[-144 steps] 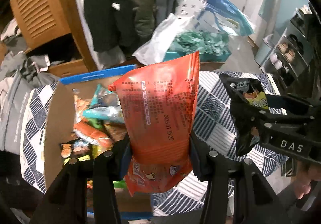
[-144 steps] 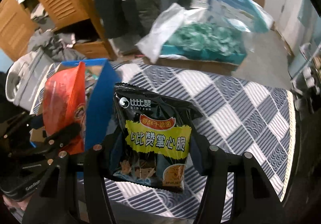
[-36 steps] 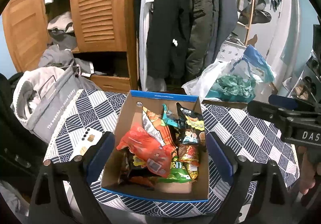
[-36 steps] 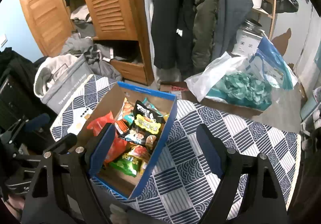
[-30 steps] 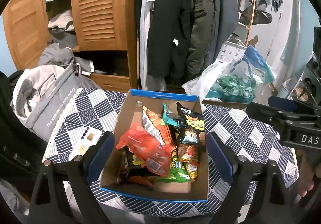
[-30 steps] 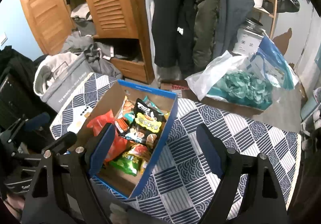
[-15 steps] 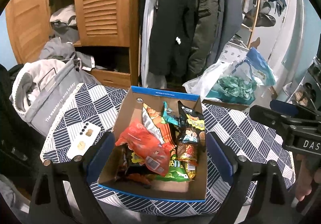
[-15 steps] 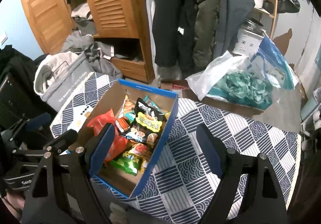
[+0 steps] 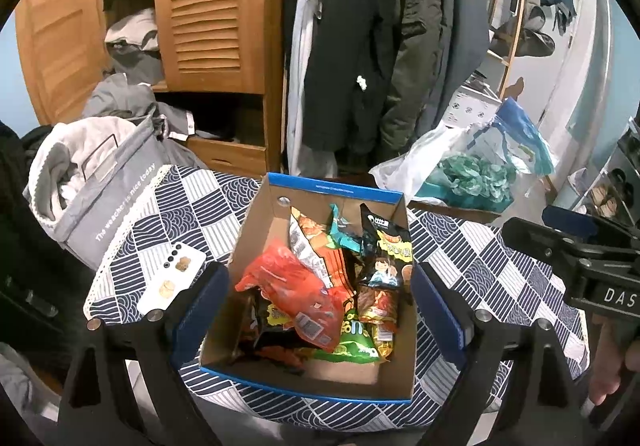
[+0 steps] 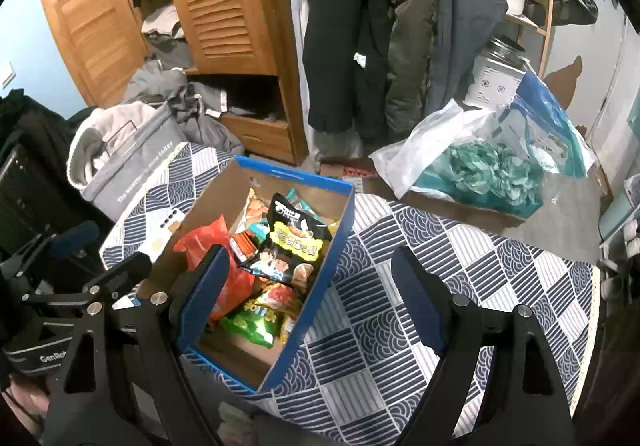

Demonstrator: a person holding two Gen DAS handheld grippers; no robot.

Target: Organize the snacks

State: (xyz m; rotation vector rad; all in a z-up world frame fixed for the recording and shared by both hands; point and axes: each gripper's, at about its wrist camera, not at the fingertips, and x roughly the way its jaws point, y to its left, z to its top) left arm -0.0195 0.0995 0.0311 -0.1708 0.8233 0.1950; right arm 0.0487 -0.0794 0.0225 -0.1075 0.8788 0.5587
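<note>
A blue-edged cardboard box [image 9: 340, 190] [image 10: 340, 230] sits on the patterned tablecloth and holds several snack packs. A red-orange pack [image 9: 292, 286] [image 10: 208, 238] lies on the left of the pile. A black pack with yellow label [image 9: 386, 254] [image 10: 292, 242] leans at the right. A green pack [image 9: 354, 344] [image 10: 250, 322] lies at the front. My left gripper [image 9: 320, 318] is open and empty, held above and in front of the box. My right gripper [image 10: 310, 302] is open and empty, over the box's right side.
A white phone [image 9: 172, 278] lies on the cloth left of the box. A grey laundry bag [image 9: 100, 182] stands at the far left. A plastic bag with green stuffing [image 10: 488, 170] sits beyond the table's far right. Coats and a wooden wardrobe stand behind.
Both grippers, which earlier held the orange and black packs, are open and pulled back; both packs lie in the box. Over the last second the views only drift slightly.
</note>
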